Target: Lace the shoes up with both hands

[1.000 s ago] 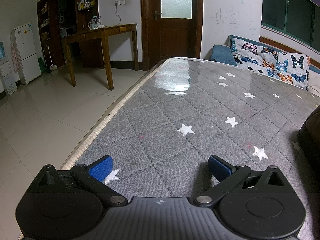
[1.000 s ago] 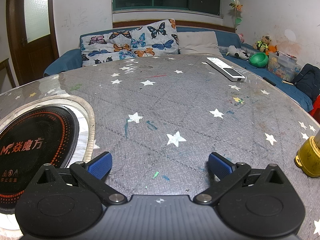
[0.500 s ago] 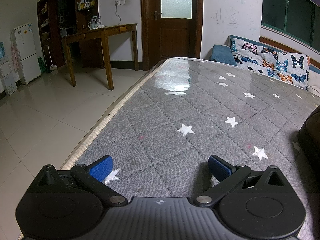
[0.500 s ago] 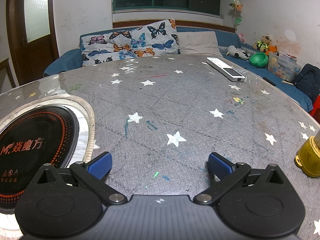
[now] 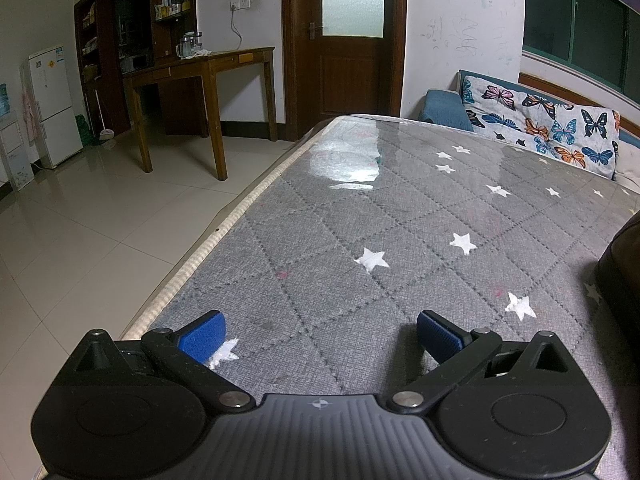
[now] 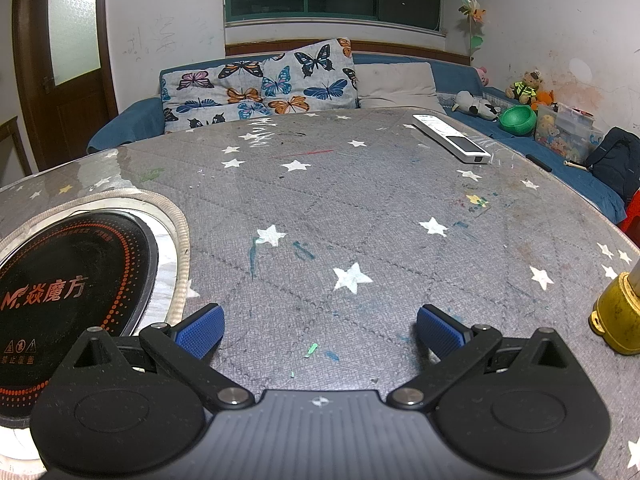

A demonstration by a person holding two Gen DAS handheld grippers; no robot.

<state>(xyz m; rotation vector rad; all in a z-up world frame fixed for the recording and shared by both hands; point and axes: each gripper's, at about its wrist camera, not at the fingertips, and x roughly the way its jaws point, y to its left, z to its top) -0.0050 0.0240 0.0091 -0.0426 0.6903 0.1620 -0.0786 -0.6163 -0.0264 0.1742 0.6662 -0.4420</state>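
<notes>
My left gripper (image 5: pixel 320 338) is open and empty, low over the grey star-patterned table cover (image 5: pixel 360 220) near its left edge. A dark rounded object (image 5: pixel 620 272), possibly a shoe, is cut off at the right edge of the left wrist view; I cannot tell what it is. My right gripper (image 6: pixel 320 334) is open and empty, low over the same cover (image 6: pixel 360 200). No laces show in either view.
A round black induction hob (image 6: pixel 68 292) is set into the table at the left. A yellow object (image 6: pixel 618 316) stands at the right edge. A white remote (image 6: pixel 450 138) lies at the far right. A blue sofa with butterfly cushions (image 6: pixel 264 84) sits behind the table. Tiled floor (image 5: pixel 80 240) drops off left.
</notes>
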